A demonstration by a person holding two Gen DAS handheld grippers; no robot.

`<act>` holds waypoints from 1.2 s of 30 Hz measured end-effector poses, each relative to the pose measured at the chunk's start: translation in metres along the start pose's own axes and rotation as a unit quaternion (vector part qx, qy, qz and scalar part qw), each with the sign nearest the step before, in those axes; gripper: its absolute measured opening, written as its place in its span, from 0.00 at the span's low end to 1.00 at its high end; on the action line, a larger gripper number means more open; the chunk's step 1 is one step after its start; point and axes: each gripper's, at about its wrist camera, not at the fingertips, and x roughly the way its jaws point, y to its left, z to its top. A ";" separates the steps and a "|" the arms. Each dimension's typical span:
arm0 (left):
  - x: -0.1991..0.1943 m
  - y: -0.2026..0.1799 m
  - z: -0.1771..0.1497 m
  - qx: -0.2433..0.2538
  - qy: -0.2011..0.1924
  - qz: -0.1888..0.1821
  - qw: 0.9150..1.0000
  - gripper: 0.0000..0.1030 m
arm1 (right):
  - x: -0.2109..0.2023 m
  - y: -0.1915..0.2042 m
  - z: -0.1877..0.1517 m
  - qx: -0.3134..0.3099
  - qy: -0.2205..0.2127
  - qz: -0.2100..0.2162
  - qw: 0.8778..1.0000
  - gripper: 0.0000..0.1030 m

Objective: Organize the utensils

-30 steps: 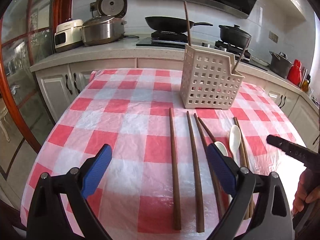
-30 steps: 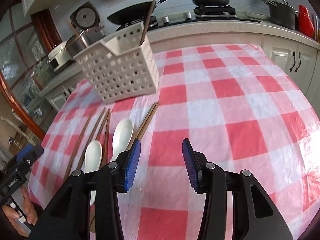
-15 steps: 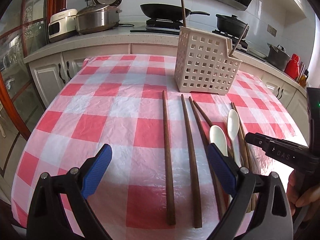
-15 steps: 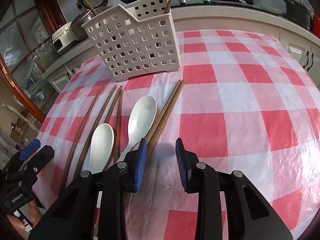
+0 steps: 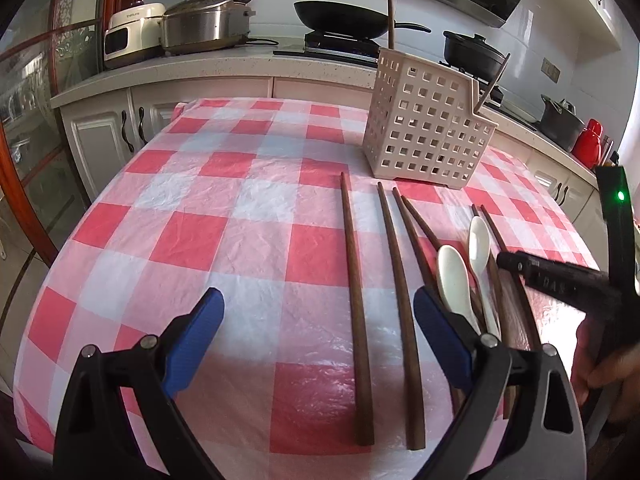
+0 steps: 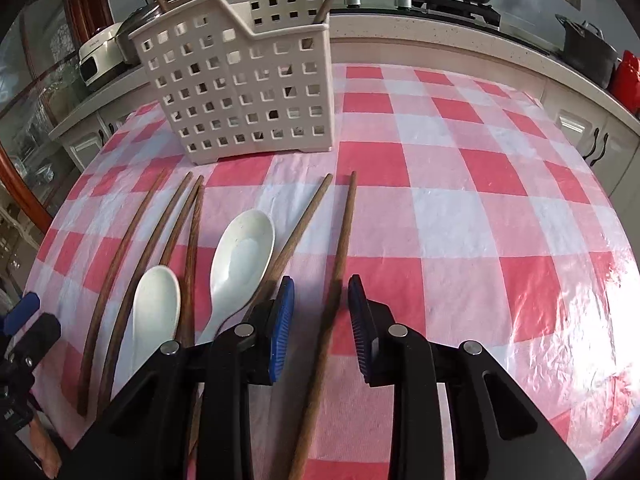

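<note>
On the checked tablecloth (image 6: 460,168), lying in a row toward its near edge: six wooden chopsticks (image 6: 338,264) and two white spoons (image 6: 240,256); standing farther back toward the far edge, one white basket (image 6: 240,92) holding two more sticks. Closing around the rightmost chopstick, right gripper (image 6: 320,328) pads not yet pressing. Hovering wide, gripping nothing, left gripper (image 5: 318,332).

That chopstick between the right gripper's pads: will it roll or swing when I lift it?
The chopstick looks like stiff wood, so it should not bend. The right gripper is closing around it well back from the tip, with a gap still at each pad, so the long front end may dip. It lies flat and slim on the glossy tablecloth, so a nudge could slide or roll it.
</note>
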 end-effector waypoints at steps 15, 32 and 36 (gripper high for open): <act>0.028 0.009 -0.005 -0.011 0.041 0.008 0.999 0.90 | 0.004 -0.009 0.005 -0.020 -0.007 0.009 1.000 0.06; 0.085 -0.029 0.054 0.010 0.064 -0.008 0.998 0.59 | 0.002 -0.019 0.001 -0.008 -0.011 0.044 0.999 0.07; 0.098 -0.023 0.059 0.014 0.072 0.002 0.997 0.45 | 0.002 -0.021 0.001 -0.005 -0.011 0.051 0.999 0.07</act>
